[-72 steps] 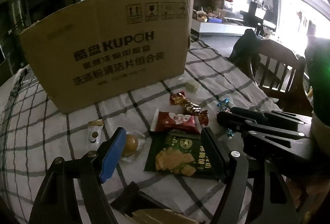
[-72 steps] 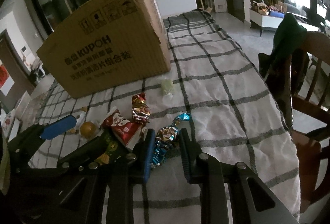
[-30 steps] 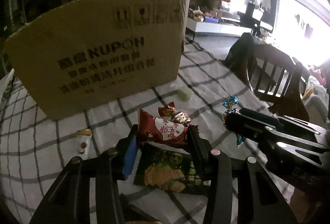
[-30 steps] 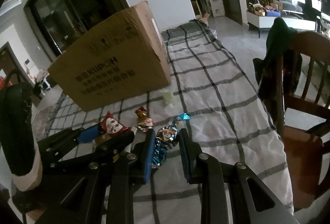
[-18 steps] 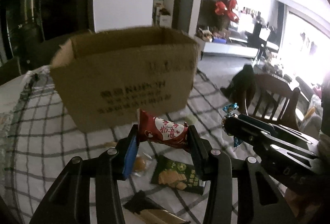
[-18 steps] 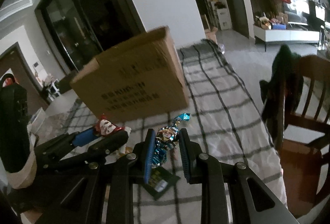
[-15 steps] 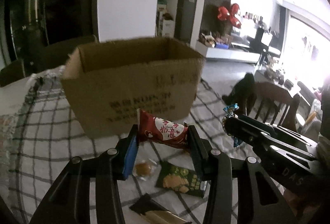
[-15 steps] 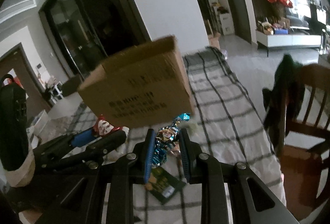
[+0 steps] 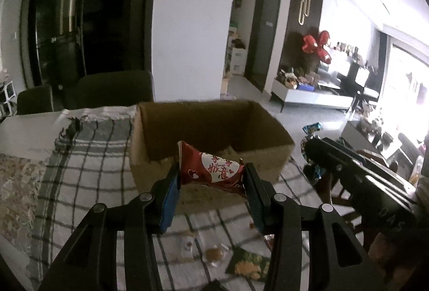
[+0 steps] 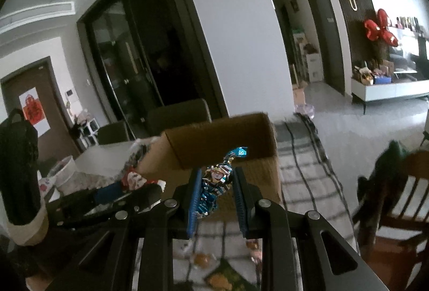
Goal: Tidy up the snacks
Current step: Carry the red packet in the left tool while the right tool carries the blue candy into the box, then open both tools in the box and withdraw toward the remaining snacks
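Note:
My left gripper [image 9: 211, 178] is shut on a red snack packet [image 9: 211, 169] with a white heart and holds it in the air at the near rim of the open cardboard box [image 9: 203, 124]. My right gripper [image 10: 215, 190] is shut on a blue foil candy [image 10: 217, 179] and holds it in front of the same box [image 10: 228, 135]. The right gripper also shows at the right of the left wrist view [image 9: 311, 154], beside the box. The left gripper shows at the lower left of the right wrist view [image 10: 131, 185].
On the checked tablecloth [image 9: 88, 157] below lie a green cracker packet [image 9: 249, 266], a round orange sweet [image 9: 214, 254] and a small white packet [image 9: 187, 245]. A wooden chair [image 10: 396, 199] stands at the right. Dark chairs [image 9: 112, 88] stand behind the table.
Both grippers have risen from the table with their snacks and moved towards the box. The box's open top now shows from above.

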The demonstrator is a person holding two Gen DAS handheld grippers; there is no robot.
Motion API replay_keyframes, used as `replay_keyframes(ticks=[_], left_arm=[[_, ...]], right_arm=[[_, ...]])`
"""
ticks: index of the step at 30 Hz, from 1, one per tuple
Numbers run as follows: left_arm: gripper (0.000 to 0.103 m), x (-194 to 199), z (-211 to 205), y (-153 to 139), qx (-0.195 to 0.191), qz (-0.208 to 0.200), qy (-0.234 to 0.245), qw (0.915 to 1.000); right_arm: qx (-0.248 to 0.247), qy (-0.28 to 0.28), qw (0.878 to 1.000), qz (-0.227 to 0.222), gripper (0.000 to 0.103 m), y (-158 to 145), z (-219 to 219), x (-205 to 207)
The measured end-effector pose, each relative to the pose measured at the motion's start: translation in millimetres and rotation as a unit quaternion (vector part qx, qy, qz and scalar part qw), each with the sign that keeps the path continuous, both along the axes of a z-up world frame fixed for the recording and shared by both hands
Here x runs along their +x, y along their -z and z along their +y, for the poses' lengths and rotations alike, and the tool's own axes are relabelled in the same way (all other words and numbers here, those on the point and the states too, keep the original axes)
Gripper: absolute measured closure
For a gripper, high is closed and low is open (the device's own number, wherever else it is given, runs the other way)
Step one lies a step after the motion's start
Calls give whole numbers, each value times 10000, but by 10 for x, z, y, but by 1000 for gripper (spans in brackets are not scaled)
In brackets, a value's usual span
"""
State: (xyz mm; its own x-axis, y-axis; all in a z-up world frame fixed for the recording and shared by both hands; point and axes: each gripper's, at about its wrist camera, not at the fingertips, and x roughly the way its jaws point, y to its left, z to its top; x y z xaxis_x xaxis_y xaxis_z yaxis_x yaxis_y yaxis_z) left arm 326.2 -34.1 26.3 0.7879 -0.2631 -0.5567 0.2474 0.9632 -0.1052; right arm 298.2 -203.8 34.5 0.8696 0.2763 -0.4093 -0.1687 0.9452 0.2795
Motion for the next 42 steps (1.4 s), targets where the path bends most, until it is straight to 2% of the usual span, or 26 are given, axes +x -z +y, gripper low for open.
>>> replay_keyframes(ticks=[6, 16, 22, 26, 28, 30, 31, 33, 37, 42], left_arm=[[58, 275, 101, -117, 8, -177, -172, 9997], [58, 727, 153, -36, -78, 87, -160, 9998], [57, 928, 143, -8, 5, 188, -148, 9997], [54, 1056, 154, 0, 43, 285, -162, 9995], [47, 1084, 156, -4, 111, 292, -189, 9993], [37, 1097, 180, -17, 131, 265, -236, 9993], [35, 1084, 187, -32, 153, 238, -264, 9993], [31, 1037, 204, -60, 213, 181, -310, 9991], [24, 869, 202, -110, 325, 47, -328, 9989], [23, 558, 170, -135, 488, -122, -314, 9982]], right_arm=[[-56, -69, 9999, -83, 78, -98, 82, 229], [-395, -246, 9989, -13, 78, -104, 165, 662], [-671, -439, 9967, 126, 78, -60, 236, 860], [-680, -475, 9961, 317, 78, 3, 249, 1011], [-675, -470, 9959, 381, 78, 16, 246, 1056], [-632, -373, 9963, 439, 75, 32, 222, 1094], [-630, -340, 9963, 471, 64, 26, 224, 1123], [-637, -177, 9968, 454, 52, 23, 198, 1114], [-704, -58, 9966, 414, 51, 3, 161, 1013], [-745, 12, 9968, 293, 51, 0, 110, 773]])
